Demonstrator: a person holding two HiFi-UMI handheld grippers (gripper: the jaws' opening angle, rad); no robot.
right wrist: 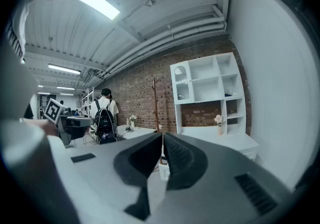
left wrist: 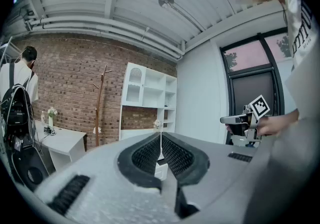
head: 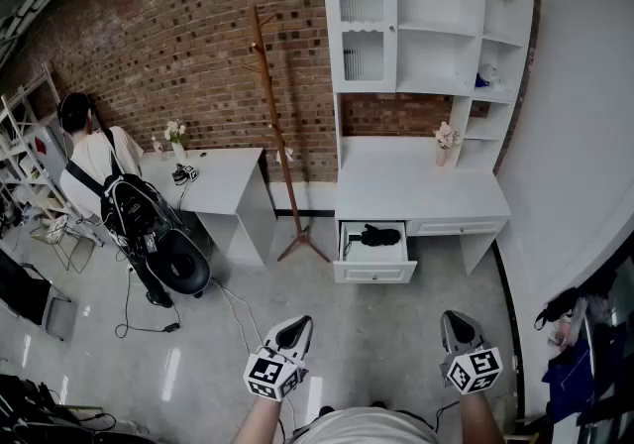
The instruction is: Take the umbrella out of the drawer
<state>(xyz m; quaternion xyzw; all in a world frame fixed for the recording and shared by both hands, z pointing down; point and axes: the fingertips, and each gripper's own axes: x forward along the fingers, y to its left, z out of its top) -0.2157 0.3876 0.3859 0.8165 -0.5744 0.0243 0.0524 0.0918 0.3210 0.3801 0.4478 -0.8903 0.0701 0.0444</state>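
- My left gripper (left wrist: 160,137) has its jaws pressed together, with nothing between them.
- My right gripper (right wrist: 163,137) is closed the same way and is also empty.
- In the head view both sit low and roughly level. They are side by side, well apart from the furniture, and point toward the white bench (head: 416,184).
- The drawer (head: 373,272) under the left part of that bench stands pulled open.
- The umbrella (head: 379,234), a dark folded bundle, lies inside the drawer. Neither gripper touches it.
- A wooden coat stand (head: 272,115) stands against the brick wall, just left of the bench.
- Far left, a person (head: 94,150) with a black backpack (head: 134,204) faces away at a second bench (head: 218,179).
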